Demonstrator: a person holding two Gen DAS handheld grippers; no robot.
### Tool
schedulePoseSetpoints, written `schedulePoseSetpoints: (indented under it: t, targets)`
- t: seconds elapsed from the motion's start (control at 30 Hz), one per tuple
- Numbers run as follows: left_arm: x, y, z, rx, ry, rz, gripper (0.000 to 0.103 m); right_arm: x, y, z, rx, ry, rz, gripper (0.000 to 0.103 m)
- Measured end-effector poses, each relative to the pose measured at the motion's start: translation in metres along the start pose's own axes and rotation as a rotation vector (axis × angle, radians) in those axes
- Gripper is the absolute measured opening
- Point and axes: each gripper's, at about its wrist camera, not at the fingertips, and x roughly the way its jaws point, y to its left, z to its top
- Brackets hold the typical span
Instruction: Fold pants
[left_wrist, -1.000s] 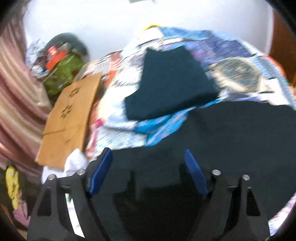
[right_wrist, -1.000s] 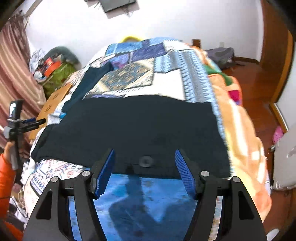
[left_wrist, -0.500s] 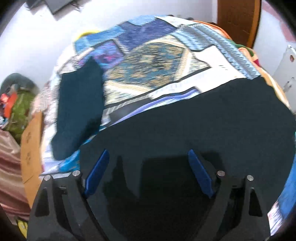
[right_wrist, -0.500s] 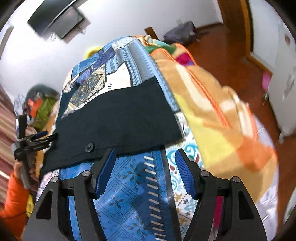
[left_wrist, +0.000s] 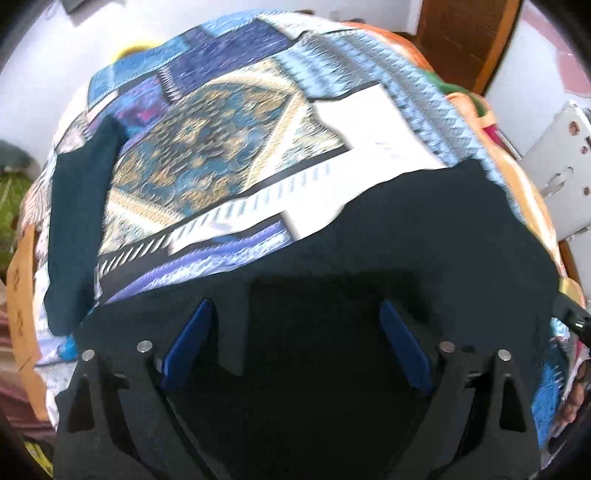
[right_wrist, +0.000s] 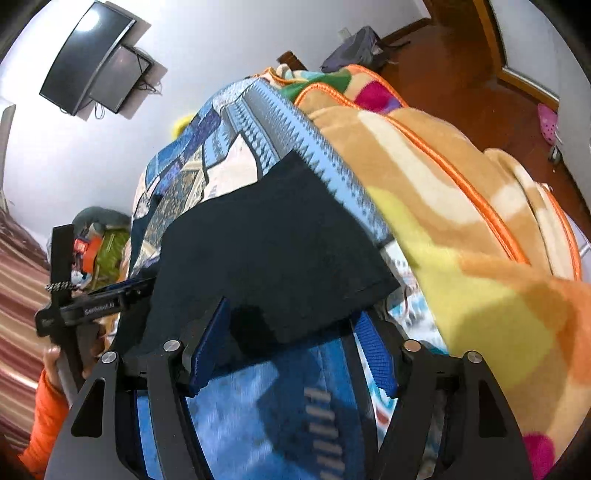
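Right now my left tool (left_wrist: 295, 328) has its blue-padded fingers (left_wrist: 190, 341) spread wide, gripping nothing, hovering over the dark navy pants (left_wrist: 406, 258) that lie flat on the patchwork blue-and-gold quilt (left_wrist: 207, 147) of the bed. The cloth fills the space between and ahead of those fingers; I cannot tell whether the pads touch it. Off to the left of this tool, farther up the quilt, lies a second dark teal folded garment (left_wrist: 79, 221), apart from the pants.

My right tool (right_wrist: 293, 347) is likewise open, its blue ribbed fingers (right_wrist: 210, 343) standing apart at the near edge of the pants (right_wrist: 266, 251). A corner of the dark fabric reaches down between them, and the hem just above the right finger sits beside it, not pinched. Below the tool the blue printed sheet (right_wrist: 258, 406) shows. To its right, close by, a thick orange-and-yellow fleece blanket (right_wrist: 461, 240) is heaped along the bed. From this view the left tool (right_wrist: 122, 291) appears at the far left edge of the pants.
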Motion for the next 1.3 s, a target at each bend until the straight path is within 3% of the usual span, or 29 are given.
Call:
schedulePoseSetpoints:
  t: [0.13,0.33,0.47,0.5,0.53,0.6,0.73,0.9,1.1,1.17,1.23,1.3]
  targets:
    - [-0.016,-0.017,0.005,0.031,-0.060,0.014,0.089,0.002,-0.001,0.011,-0.005,-0.009,-0.036,0.011]
    - [-0.054,-0.026,-0.003,0.091,-0.167,0.032,0.089,-0.019,0.017,0.022,-0.101,-0.069,-0.039,0.007]
    - [-0.068,-0.021,-0.018,0.104,-0.188,0.041,0.089,-0.023,0.017,0.019,-0.058,-0.026,-0.077,0.013]
    - [-0.070,-0.019,-0.021,0.104,-0.187,0.036,0.089,-0.020,0.016,0.015,-0.052,-0.003,-0.088,0.025]
    - [-0.071,-0.016,-0.025,0.105,-0.186,0.030,0.089,-0.020,0.014,0.008,-0.053,0.025,-0.097,0.045]
    - [-0.073,-0.013,-0.034,0.111,-0.182,0.027,0.089,-0.019,0.014,-0.005,-0.064,0.047,-0.096,0.059]
    - [-0.068,-0.015,-0.049,0.135,-0.167,0.036,0.089,-0.016,0.015,-0.024,-0.081,0.062,-0.081,0.062]
    - [-0.035,-0.028,-0.056,0.168,-0.075,0.041,0.090,-0.003,0.015,-0.015,-0.014,0.043,-0.027,0.063]
    - [-0.028,-0.038,-0.051,0.152,-0.091,0.024,0.090,0.016,0.015,0.002,0.034,0.017,0.018,0.063]
    - [-0.027,-0.040,-0.051,0.153,-0.095,0.023,0.090,0.017,0.015,0.005,0.032,0.001,0.009,0.055]
    - [-0.028,-0.041,-0.051,0.160,-0.103,0.028,0.090,0.019,0.014,0.008,0.010,-0.012,-0.036,0.023]
    - [-0.029,-0.041,-0.051,0.164,-0.110,0.032,0.090,0.021,0.012,0.013,0.011,-0.012,-0.040,0.010]
